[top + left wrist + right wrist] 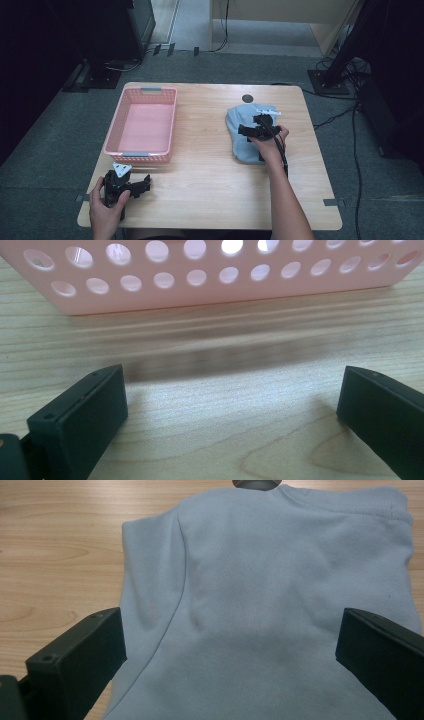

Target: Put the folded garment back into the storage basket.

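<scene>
Right hand-held gripper [230,645] wide over folded garment [280,580], lengthwise near-to-far.

We see the basket [142,125] in the left half of the frame on the table [210,190], the folded garment [245,132] right of centre. The left gripper [142,186] sits below the basket, at lower left; the right gripper [248,130] is over the garment.
</scene>
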Demonstrator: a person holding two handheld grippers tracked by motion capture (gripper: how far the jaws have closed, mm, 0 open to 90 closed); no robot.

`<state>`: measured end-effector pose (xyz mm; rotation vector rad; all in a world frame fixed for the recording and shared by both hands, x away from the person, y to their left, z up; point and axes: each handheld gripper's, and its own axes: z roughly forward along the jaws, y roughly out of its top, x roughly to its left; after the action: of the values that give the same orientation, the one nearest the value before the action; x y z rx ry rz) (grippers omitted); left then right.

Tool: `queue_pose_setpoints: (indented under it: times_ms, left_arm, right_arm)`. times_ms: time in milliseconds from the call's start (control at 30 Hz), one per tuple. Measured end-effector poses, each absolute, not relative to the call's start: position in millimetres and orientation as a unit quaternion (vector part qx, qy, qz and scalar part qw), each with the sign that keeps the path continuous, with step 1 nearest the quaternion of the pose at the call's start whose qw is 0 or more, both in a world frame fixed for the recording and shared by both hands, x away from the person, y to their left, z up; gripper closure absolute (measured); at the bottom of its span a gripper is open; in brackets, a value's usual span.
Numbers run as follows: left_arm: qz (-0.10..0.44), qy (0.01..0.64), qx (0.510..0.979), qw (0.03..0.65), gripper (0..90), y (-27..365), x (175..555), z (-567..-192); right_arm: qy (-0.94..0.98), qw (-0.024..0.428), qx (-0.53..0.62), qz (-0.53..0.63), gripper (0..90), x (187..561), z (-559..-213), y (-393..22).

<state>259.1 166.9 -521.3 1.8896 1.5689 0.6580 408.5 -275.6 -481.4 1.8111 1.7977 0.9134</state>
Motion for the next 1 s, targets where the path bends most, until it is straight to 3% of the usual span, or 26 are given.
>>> queue_pose_setpoints:
  times_ms: [1000]
  left_arm:
    - [0.247,0.589,0.710,0.295,0.0,167,259,-521]
  right_arm:
    - [0.644,0.204,0.655,0.338,0.0,426,-503,-284]
